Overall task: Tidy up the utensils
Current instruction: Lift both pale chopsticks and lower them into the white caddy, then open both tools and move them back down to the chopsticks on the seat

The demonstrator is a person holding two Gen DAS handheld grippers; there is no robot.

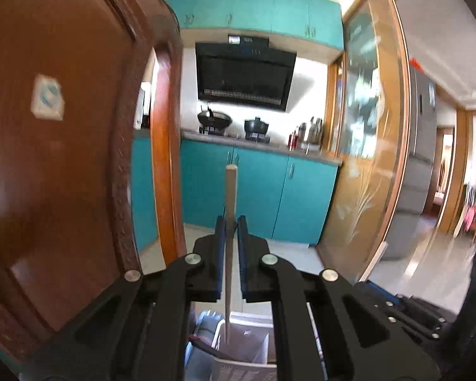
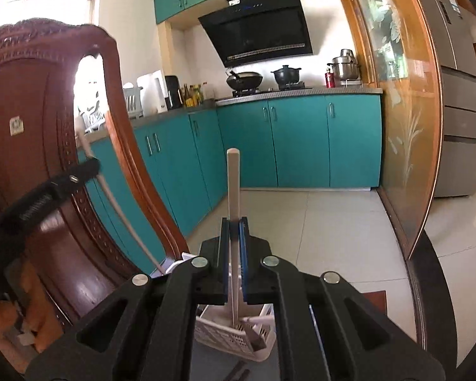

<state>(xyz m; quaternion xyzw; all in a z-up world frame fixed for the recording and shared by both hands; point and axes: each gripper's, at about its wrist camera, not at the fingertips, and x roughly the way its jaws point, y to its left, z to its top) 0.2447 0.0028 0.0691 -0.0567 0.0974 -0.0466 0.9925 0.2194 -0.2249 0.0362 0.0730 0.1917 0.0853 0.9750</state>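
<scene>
Chopsticks are what you hold, one in each gripper. Your left gripper (image 1: 231,222) has its jaws closed narrow on a pale wooden chopstick (image 1: 230,254), which stands nearly upright between the blue pads; its blunt end rises above the fingertips and its thin tip points down over a white utensil basket (image 1: 257,346) seen below the gripper body. Whether the tip touches the basket you cannot tell from that view.

Your right gripper (image 2: 234,222) is clamped the same way on a second chopstick (image 2: 233,190), also near upright, with its lower end reaching down into a white slotted utensil basket (image 2: 219,333). More utensils lie in that basket, among them a white-handled piece and something dark; what they are is too blurred to say.

In the right wrist view your left gripper (image 2: 89,166) appears at the left edge, holding its chopstick (image 2: 117,209) on a slant, the lower tip just beside the near corner of the basket.

A carved brown wooden chair back (image 1: 57,127) fills the left side of both views, close beside the left gripper. Beyond, teal cabinets (image 2: 301,139) run under a grey counter (image 2: 301,93) carrying a wok (image 2: 244,80) and a black pot (image 2: 285,74) beneath a black range hood (image 2: 260,28). A glass sliding door (image 2: 403,111) and a steel refrigerator (image 2: 457,95) stand to the right.
</scene>
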